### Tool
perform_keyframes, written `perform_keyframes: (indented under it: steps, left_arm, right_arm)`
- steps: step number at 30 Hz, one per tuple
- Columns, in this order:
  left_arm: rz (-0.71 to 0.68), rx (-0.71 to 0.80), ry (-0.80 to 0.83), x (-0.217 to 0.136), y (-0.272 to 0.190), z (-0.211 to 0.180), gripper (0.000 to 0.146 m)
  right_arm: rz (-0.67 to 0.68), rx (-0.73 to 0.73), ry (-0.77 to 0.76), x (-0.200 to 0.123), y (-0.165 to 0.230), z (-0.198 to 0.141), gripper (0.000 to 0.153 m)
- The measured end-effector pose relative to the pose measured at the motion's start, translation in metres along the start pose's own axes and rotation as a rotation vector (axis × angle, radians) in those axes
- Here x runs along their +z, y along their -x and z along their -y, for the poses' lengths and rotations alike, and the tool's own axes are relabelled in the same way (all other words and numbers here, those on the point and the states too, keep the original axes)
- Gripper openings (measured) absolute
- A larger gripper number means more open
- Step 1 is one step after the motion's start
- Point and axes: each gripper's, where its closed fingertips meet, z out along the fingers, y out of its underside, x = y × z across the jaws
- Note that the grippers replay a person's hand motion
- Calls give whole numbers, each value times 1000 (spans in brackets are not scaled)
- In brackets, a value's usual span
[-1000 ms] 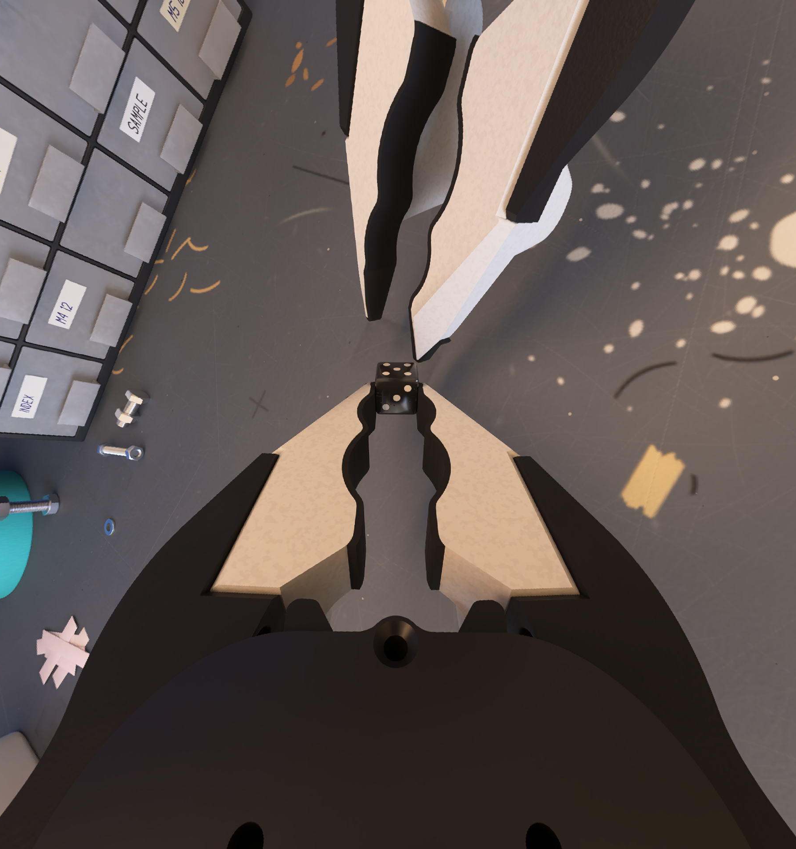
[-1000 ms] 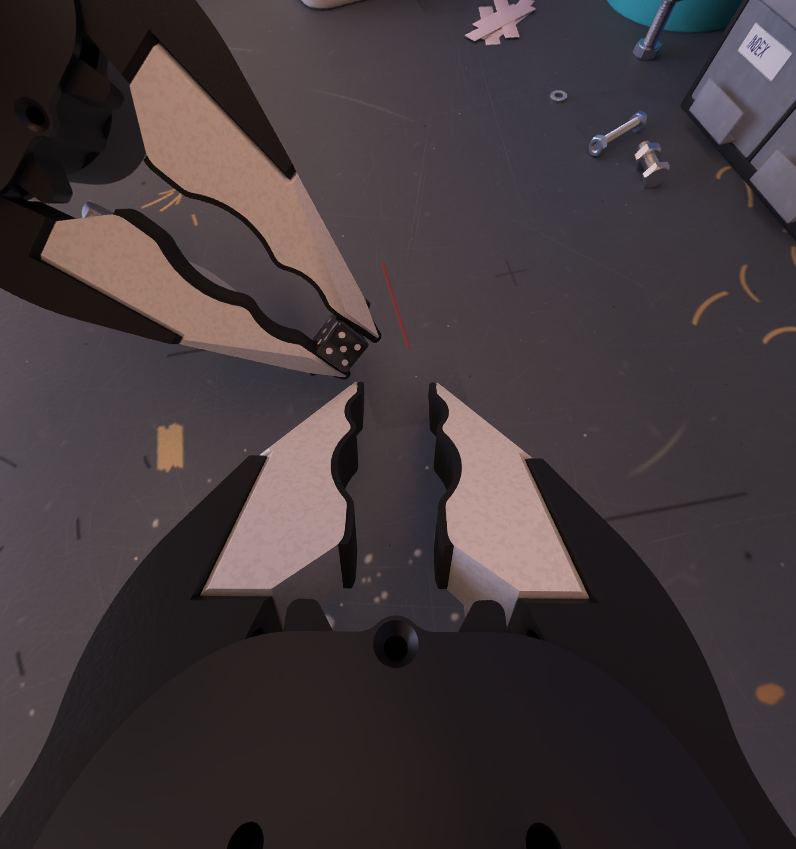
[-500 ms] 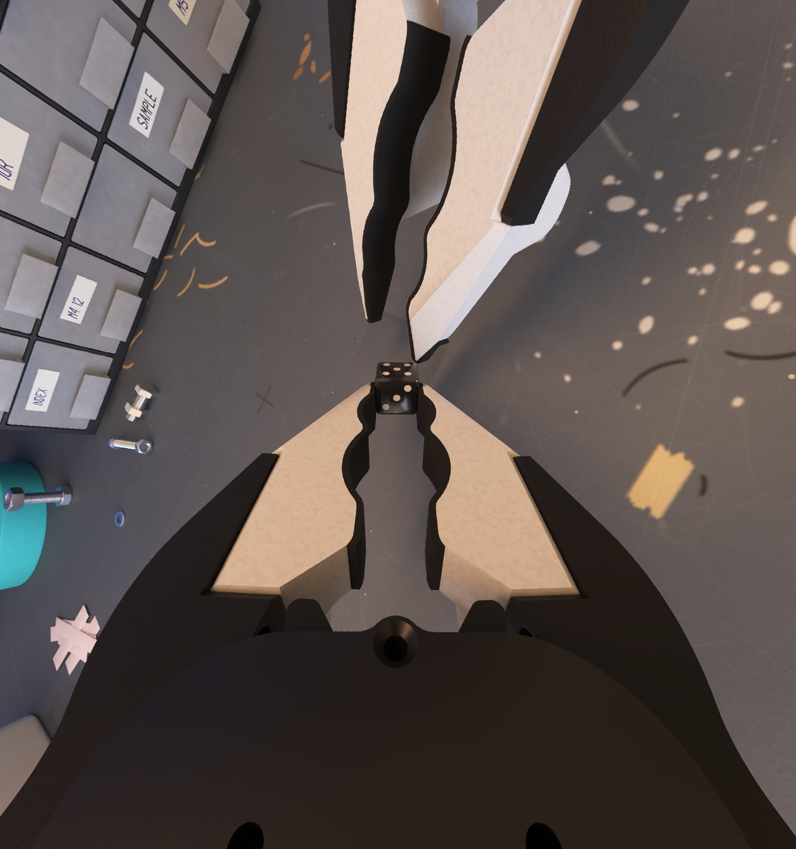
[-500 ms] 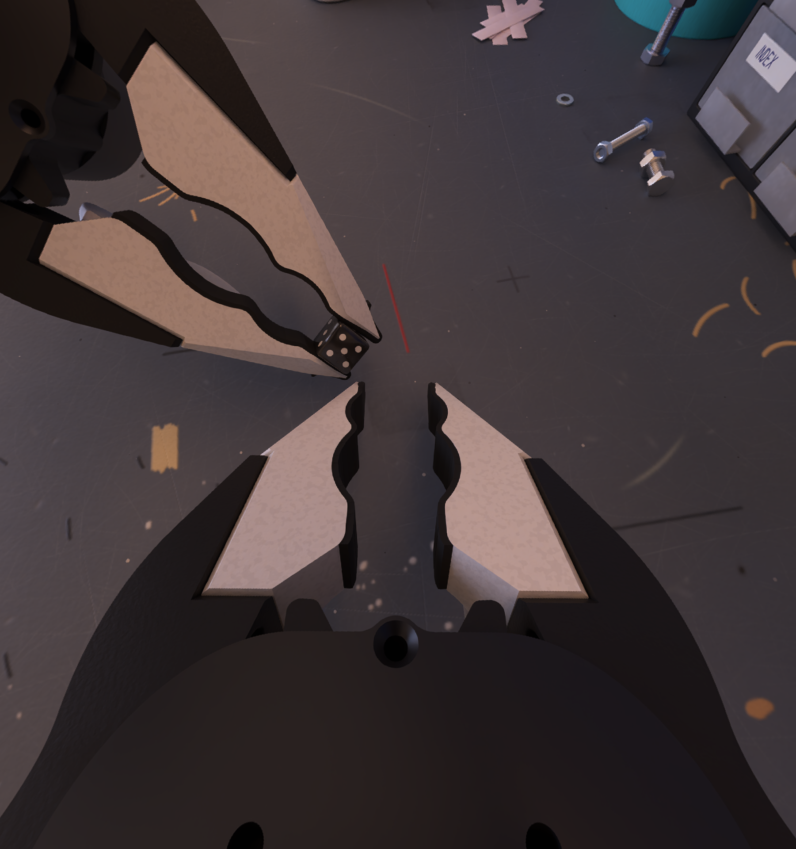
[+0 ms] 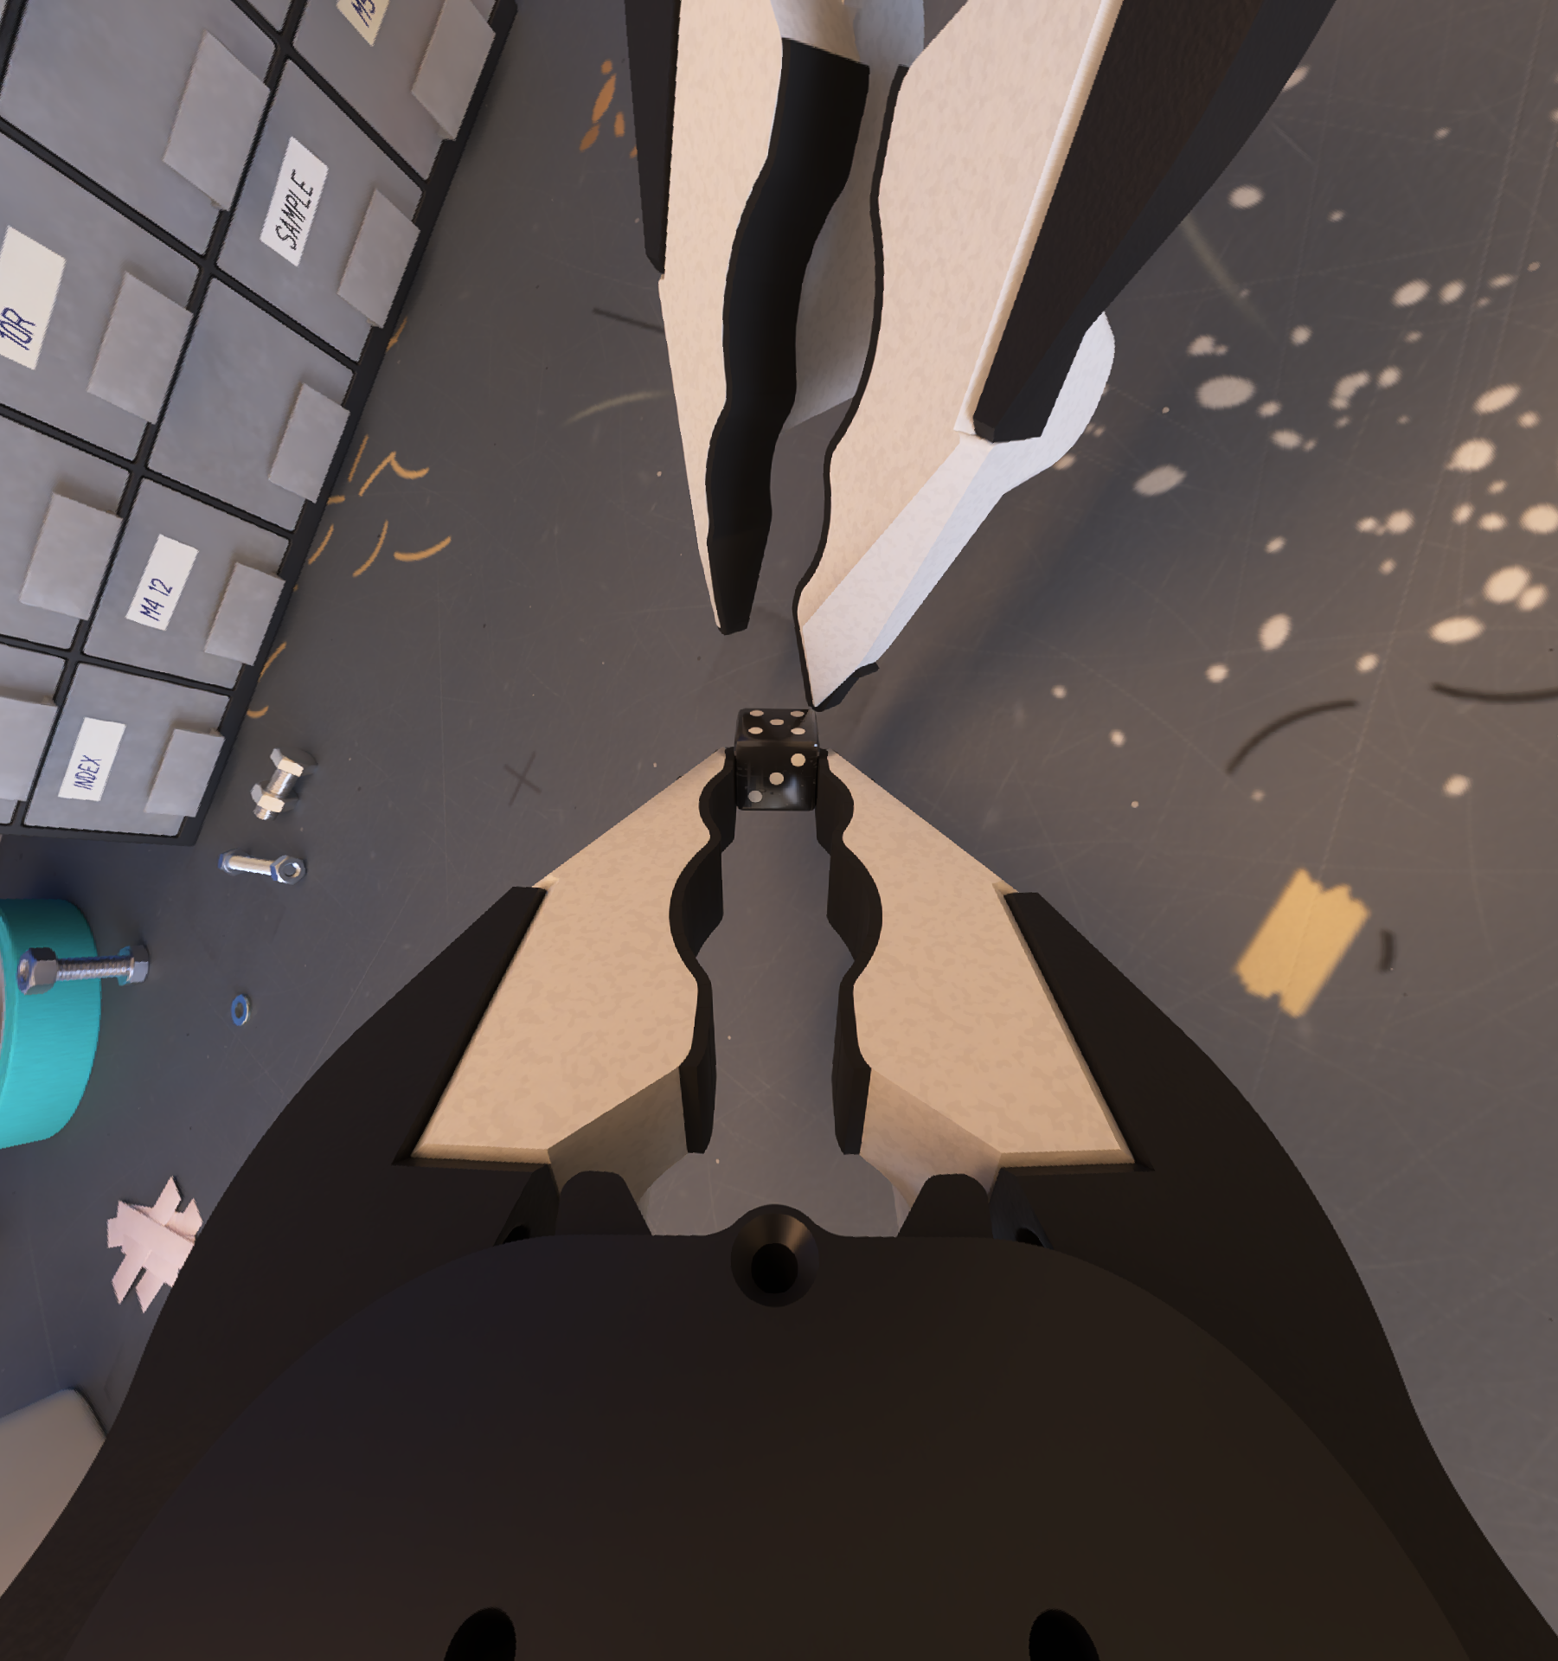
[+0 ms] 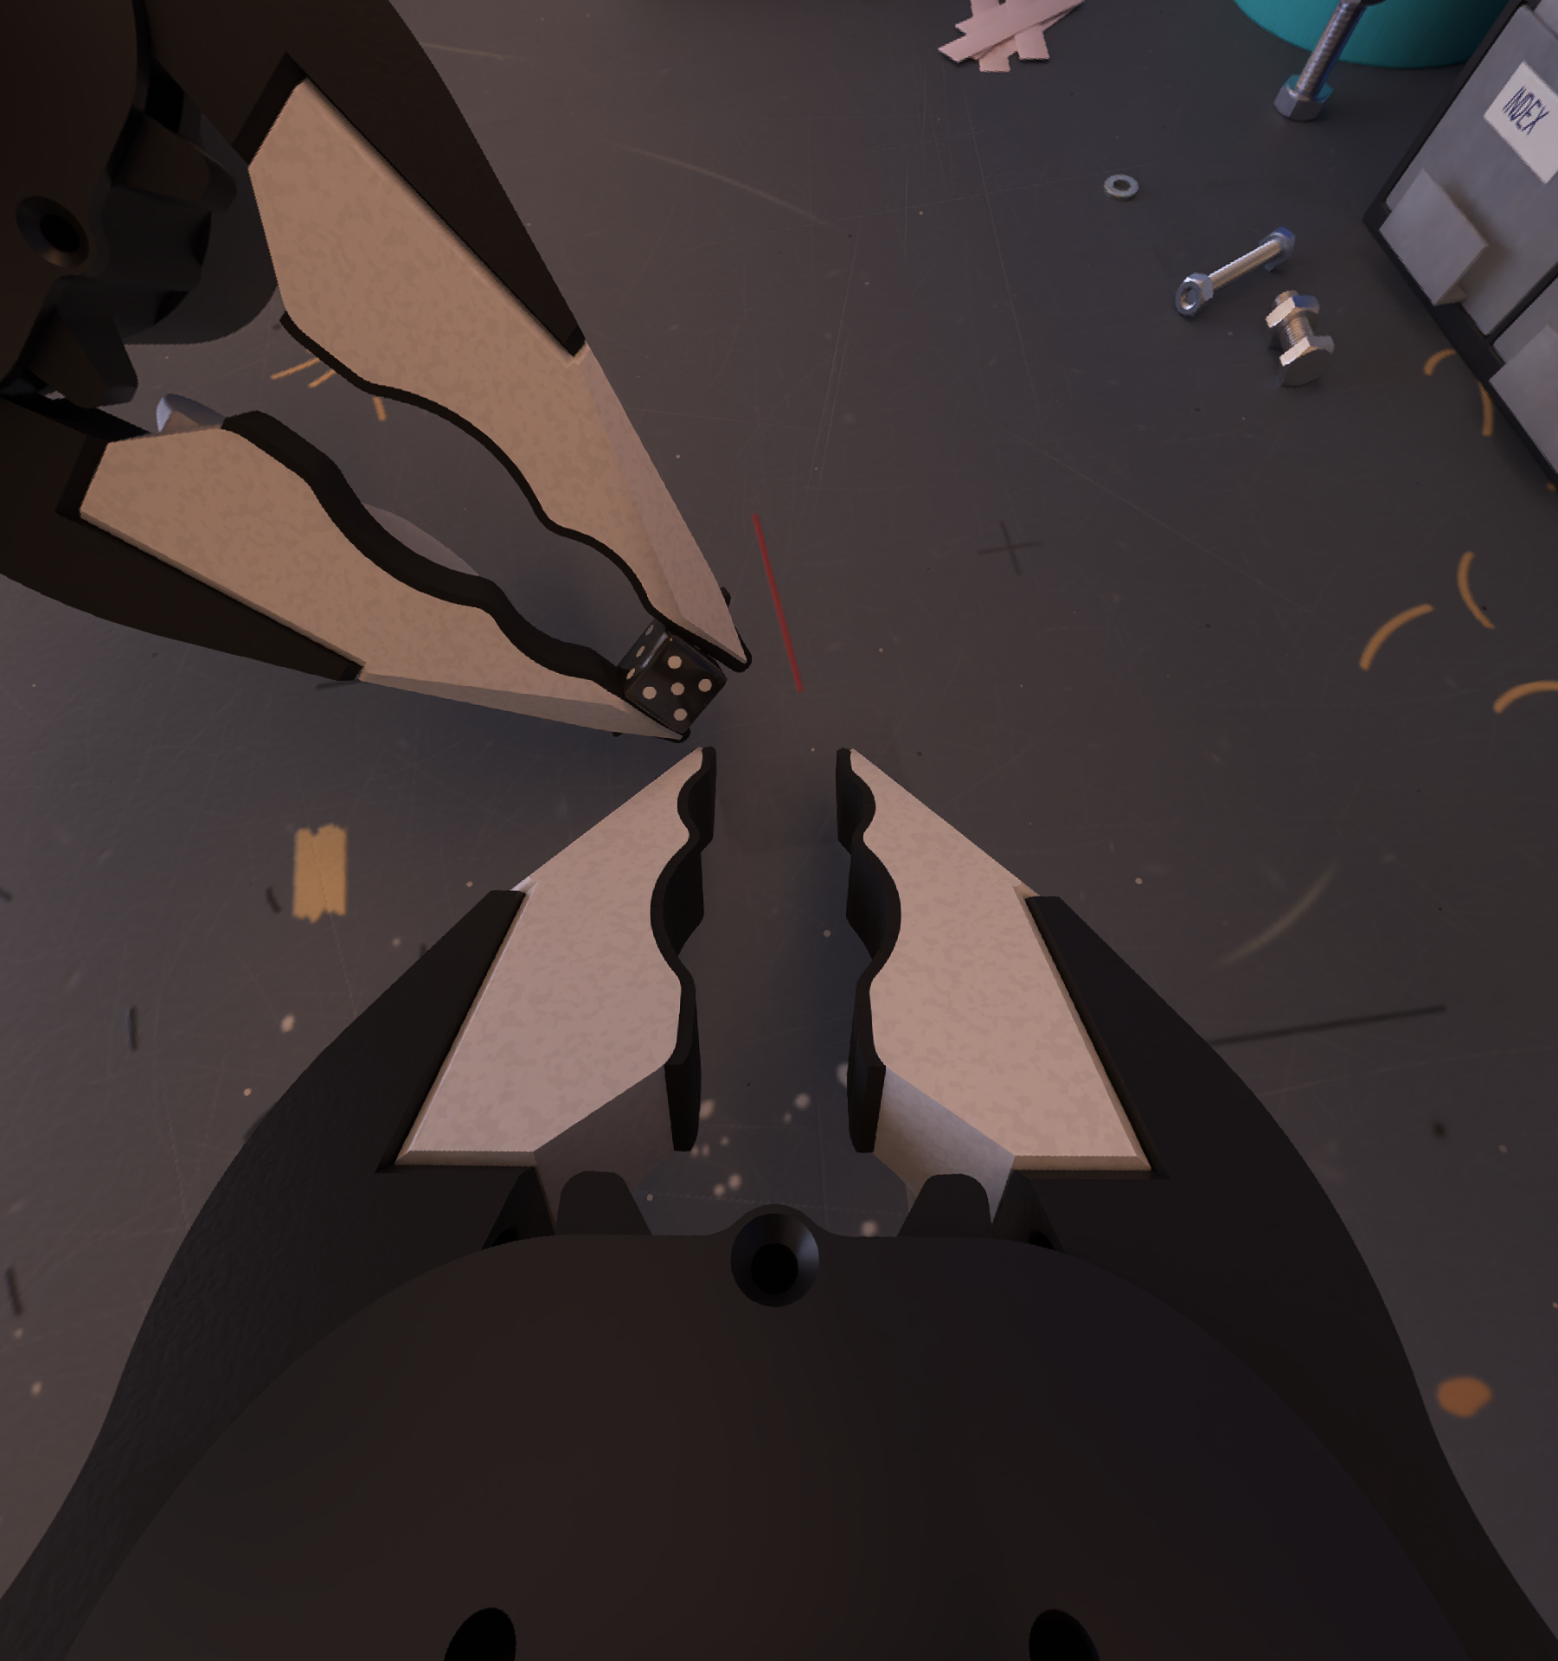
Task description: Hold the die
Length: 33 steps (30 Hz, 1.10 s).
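The die, black with pale pips, is held at the very tips of the left tool, whose two fingers are closed against its opposite sides; the remainder of the gap behind the die is seen to be unoccupied. In the right wrist view the same die is observed pinched between the fingertips of the left tool, apparently clear of the dark tabletop, well away from any visible edge. The right tool is found partly open, with nothing between its fingers, and its tips are positioned just beside the die without contact. In the left wrist view the right tool is seen pointing toward the die from the opposite side, one fingertip close above it. A grey drawer cabinet bearing labels is noted near one edge of the tabletop, with a teal tape roll, a bolt resting on it, and loose bolts close by. A tan strip of tape is recorded on the paint-speckled side of the tabletop.
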Motion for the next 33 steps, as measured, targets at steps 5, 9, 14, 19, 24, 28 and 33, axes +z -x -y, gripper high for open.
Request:
perform_keyframes:
  steps: [5, 9, 14, 19, 24, 28, 33]
  left_arm:
    - [2, 1, 1, 0, 0, 0, 16]
    - [5, 1, 1, 0, 0, -1, 16]
    - [5, -1, 2, 0, 0, -1, 16]
    - [17, -4, 7, 0, 1, -2, 16]
    - [19, -14, 9, -1, 2, -3, 16]
    - [9, -13, 3, -1, 1, -3, 16]
    - [8, -9, 1, -1, 1, -3, 16]
  right_arm:
    - [15, 17, 2, 0, 0, 0, 26]
    - [63, 50, 21, 1, 0, 1, 27]
    - [57, 44, 25, 2, 1, 1, 27]
    - [41, 9, 8, 3, 1, 3, 27]
    - [23, 0, 6, 3, 1, 3, 26]
    - [-7, 25, -8, 2, 2, 2, 26]
    - [-54, 12, -3, 1, 2, 1, 28]
